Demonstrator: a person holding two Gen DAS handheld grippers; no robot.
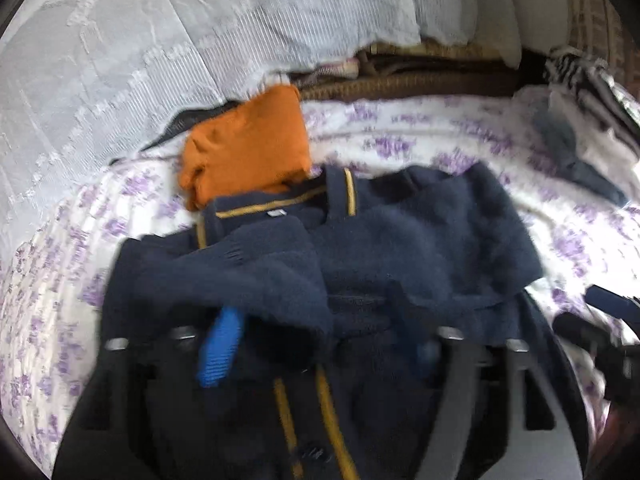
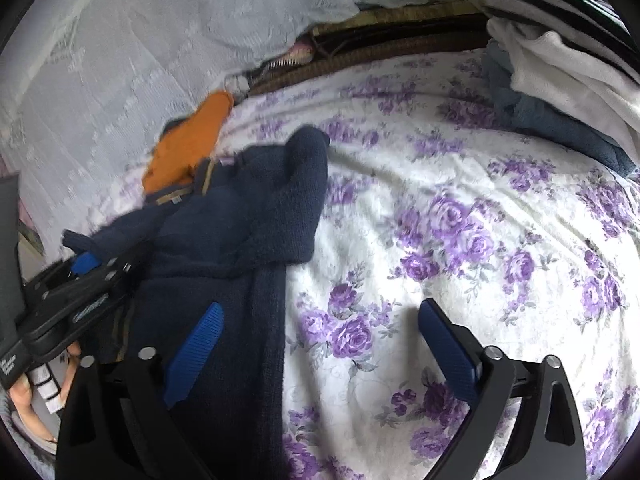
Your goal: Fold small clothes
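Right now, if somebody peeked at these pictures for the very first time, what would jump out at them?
Probably the dark navy sweater with yellow trim, lying rumpled in the middle of the purple-flowered bedsheet. Next, the bright orange garment folded just behind it, near the pale curtain. The blue-padded left gripper and right gripper stand open over the sweater's near edge.

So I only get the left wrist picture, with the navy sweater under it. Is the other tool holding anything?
Observer: No. The right tool's fingers stand open, one over the navy sweater, the other over the flowered sheet.
Operator: Is anybody there?
Observer: Yes, a hand shows at the lower left edge of the right wrist view.
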